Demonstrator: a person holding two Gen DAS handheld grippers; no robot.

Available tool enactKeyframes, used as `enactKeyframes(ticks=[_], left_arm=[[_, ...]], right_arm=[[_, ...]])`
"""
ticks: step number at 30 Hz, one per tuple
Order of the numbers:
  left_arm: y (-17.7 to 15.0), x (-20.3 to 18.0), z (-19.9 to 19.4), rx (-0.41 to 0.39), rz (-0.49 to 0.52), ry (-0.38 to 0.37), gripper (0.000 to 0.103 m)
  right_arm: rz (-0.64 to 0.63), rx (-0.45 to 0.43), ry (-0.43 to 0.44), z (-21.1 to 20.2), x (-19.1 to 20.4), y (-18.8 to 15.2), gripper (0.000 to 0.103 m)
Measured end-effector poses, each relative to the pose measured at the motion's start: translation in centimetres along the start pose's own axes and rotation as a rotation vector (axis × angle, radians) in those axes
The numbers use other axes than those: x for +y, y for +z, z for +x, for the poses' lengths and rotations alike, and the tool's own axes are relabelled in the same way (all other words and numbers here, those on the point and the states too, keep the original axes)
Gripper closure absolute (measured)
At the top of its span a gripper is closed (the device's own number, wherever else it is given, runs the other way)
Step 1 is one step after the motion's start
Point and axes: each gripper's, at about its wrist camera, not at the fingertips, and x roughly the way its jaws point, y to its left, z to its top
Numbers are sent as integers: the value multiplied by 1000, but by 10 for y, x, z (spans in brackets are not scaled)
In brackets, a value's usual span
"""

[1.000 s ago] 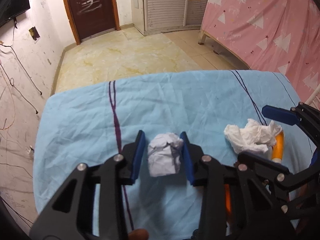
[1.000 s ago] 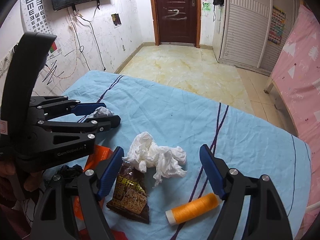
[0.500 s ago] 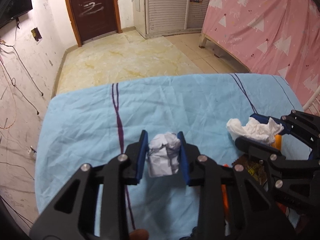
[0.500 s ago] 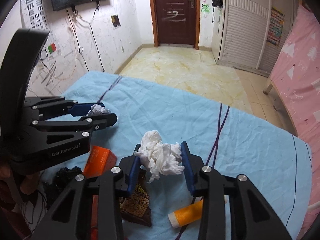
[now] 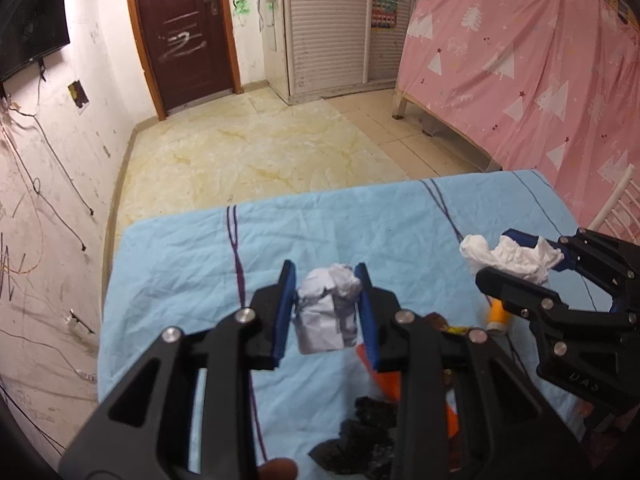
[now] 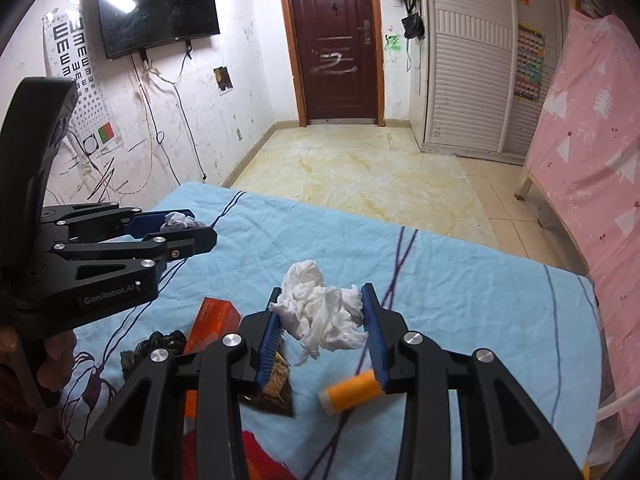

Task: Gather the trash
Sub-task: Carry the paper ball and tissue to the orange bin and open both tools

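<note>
My left gripper point(image 5: 326, 308) is shut on a crumpled ball of white paper point(image 5: 328, 312), lifted off the blue cloth point(image 5: 180, 280). The same gripper point(image 6: 176, 226) shows at the left of the right wrist view with the paper ball point(image 6: 178, 220) between its blue pads. My right gripper point(image 6: 322, 316) is shut on a ragged wad of white tissue point(image 6: 320, 312), also raised above the cloth point(image 6: 480, 300). In the left wrist view that tissue wad point(image 5: 508, 258) sits in the right gripper point(image 5: 516, 264) at the right edge.
On the cloth lie an orange thread spool point(image 6: 350, 392), a brown snack wrapper point(image 6: 276, 384), an orange box point(image 6: 210, 324), a black crumpled bag point(image 6: 154, 346) and something red point(image 6: 224, 456). A pink curtain point(image 6: 592, 180) hangs at the right; tiled floor point(image 6: 360, 172) lies beyond.
The right gripper's jaws closed from wide open onto the tissue wad. Both grippers then rose off the cloth with their wads, and the left one squeezed the paper ball a little tighter.
</note>
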Motion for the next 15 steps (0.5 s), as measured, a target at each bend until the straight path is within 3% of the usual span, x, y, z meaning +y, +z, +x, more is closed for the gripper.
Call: enactKeyframes(ticks=[15], left_arm=[[9, -62, -29, -39, 83, -33, 75]], right_arm=[[73, -100, -41, -66, -31, -23, 71]])
